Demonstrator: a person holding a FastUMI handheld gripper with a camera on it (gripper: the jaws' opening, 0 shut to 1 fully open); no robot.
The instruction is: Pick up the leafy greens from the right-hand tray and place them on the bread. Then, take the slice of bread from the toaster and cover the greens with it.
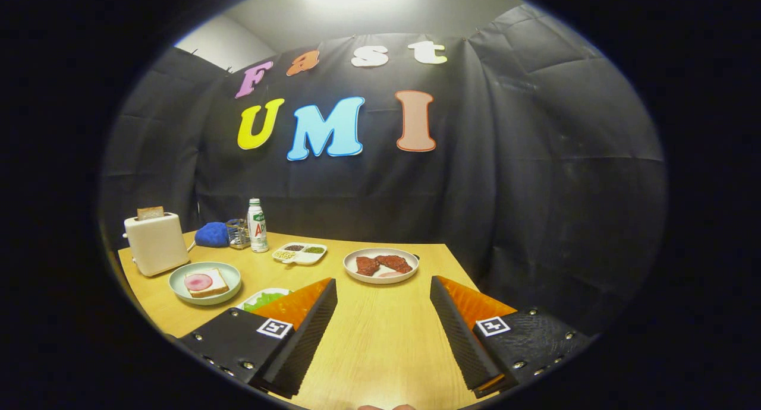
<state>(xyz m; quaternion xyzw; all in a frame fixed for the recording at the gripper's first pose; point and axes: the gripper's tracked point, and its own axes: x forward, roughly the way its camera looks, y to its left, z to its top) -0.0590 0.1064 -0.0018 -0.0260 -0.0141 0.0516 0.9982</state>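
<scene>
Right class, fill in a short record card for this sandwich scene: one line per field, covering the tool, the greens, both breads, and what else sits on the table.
tool: open, fingers apart over bare table, holding nothing
leafy greens: on a white tray, partly hidden behind one finger
bread on plate: one slice with a pink round topping, on a pale green plate
toaster: cream, one slice of bread sticking up
other items: meat plate, divided dish, bottle, blue cloth
task stage: greens not yet picked up

The left finger (297, 327) of the spread-apart gripper (383, 297) hides most of the leafy greens (264, 300) and their tray (252, 298).
</scene>
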